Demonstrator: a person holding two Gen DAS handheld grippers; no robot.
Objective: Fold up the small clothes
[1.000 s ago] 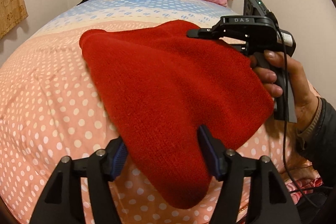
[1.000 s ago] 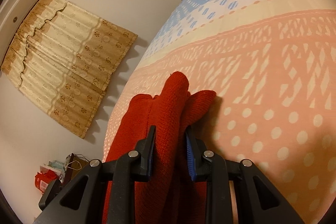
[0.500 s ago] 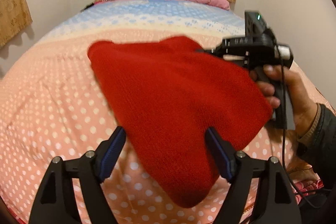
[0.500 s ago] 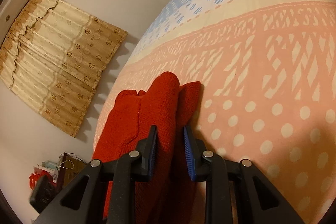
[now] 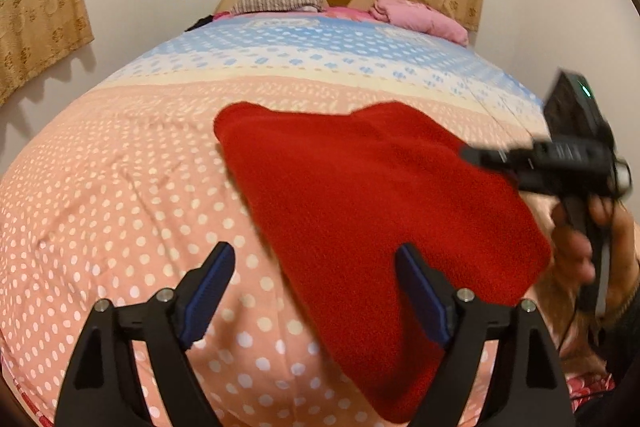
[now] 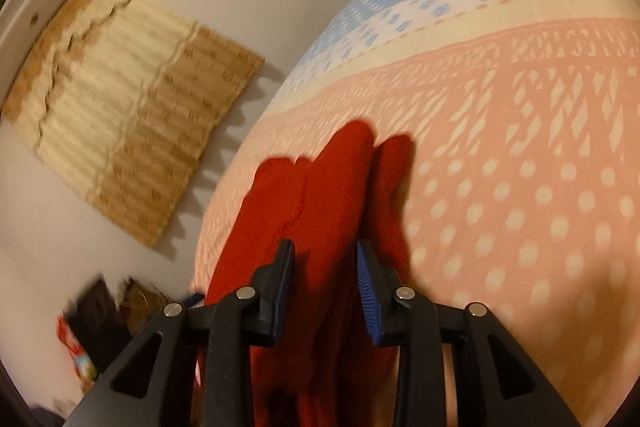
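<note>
At about nine o'clock in the left wrist view the peach polka-dot bedspread [image 5: 120,207] lies bare. The left gripper [image 5: 316,291] sits at six o'clock with its jaws spread wide; they have just been opening. A second ago the blue pads flanked the near corner of the red knit garment [image 5: 380,219] closely. Now only the right pad overlaps that corner, the left pad stands over open bedspread, and nothing is pinched. The corner has been let go.

The garment lies flat on the bed from the centre toward four o'clock, folded into a rough wedge whose tip points at six o'clock. Compared with the earlier frame it looks smaller and farther off, so the left gripper has pulled back and up from it.

At three o'clock the right gripper [image 5: 480,155] reaches over the far right edge of the cloth, blurred. In its own view the right gripper [image 6: 326,267] has a thick fold of the garment [image 6: 336,195] between its jaws, which have just been opening; a sliver of gap shows at each pad, where earlier they squeezed the fold tight. I judge this fold laid, with both hands releasing.
</note>
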